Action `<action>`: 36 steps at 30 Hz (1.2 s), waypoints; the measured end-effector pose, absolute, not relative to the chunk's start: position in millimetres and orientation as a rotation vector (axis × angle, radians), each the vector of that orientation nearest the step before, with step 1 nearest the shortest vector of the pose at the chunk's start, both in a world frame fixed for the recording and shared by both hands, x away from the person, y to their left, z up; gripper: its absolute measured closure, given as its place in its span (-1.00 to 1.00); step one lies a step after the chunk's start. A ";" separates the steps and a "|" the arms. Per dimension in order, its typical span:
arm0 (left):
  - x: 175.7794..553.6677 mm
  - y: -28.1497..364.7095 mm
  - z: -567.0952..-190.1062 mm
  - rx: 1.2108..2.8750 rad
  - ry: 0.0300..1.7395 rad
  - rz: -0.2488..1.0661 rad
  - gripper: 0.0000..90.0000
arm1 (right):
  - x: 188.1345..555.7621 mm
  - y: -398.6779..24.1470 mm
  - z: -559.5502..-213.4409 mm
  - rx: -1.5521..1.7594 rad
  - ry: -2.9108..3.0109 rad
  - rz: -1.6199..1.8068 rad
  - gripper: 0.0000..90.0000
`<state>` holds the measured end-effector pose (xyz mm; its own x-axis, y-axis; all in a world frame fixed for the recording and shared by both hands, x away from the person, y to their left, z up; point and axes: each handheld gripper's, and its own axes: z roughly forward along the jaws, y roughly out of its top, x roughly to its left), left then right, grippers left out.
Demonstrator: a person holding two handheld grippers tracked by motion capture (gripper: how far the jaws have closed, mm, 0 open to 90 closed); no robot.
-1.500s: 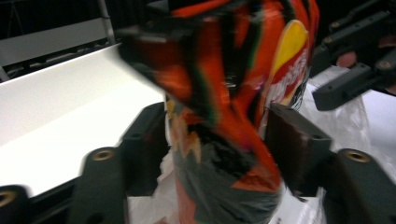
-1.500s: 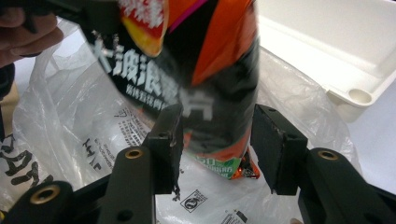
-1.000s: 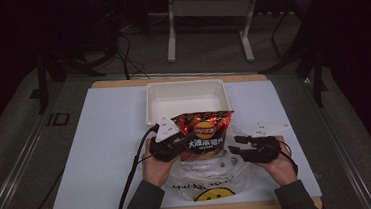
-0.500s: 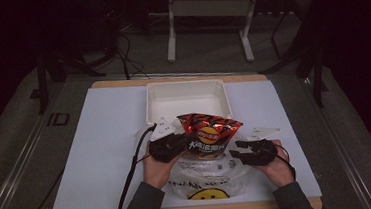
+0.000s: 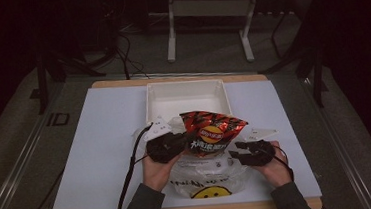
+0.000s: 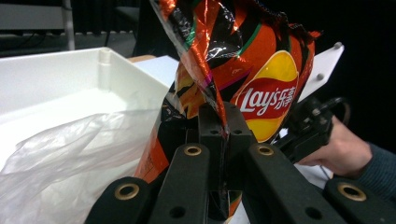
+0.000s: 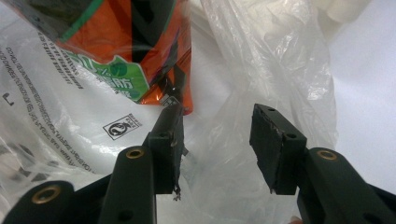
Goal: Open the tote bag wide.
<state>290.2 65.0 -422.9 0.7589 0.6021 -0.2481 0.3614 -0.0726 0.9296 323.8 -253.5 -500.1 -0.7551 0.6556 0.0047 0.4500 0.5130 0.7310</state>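
Since your left gripper [image 6: 223, 135] pinches the light, crinkly red-orange foil chip bag [image 5: 212, 136] by its seam and your right gripper [image 7: 217, 140] gapes empty over the thin clear plastic carrier bag [image 7: 261, 60], lift gently.

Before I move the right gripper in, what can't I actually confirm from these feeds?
- Plastic bag mouth: high view, covered by the chip bag and both hands.
- Inside the plastic bag: right gripper view, crumpled film blurs it.
- Chip bag's lower edge: left gripper view, hidden behind the left gripper, shut on its side seam.
- Right gripper: open; whether a pad touches the film is unclear.
- White tray: near wall hidden behind the chip bag.
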 end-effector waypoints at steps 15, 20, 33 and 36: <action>280.7 64.3 -398.2 1.606 0.720 0.204 0.99 | 320.3 -250.9 -494.6 0.907 2.472 1.103 0.21; 278.4 64.3 -394.8 1.608 0.709 0.215 0.99 | 318.6 -250.7 -493.6 0.898 2.468 1.111 0.20; 277.7 67.0 -380.7 1.580 0.701 0.217 0.99 | 313.3 -254.2 -481.9 0.867 2.440 1.142 0.19; 276.4 67.1 -376.1 1.573 0.695 0.221 0.99 | 313.4 -254.7 -482.8 0.876 2.437 1.143 0.19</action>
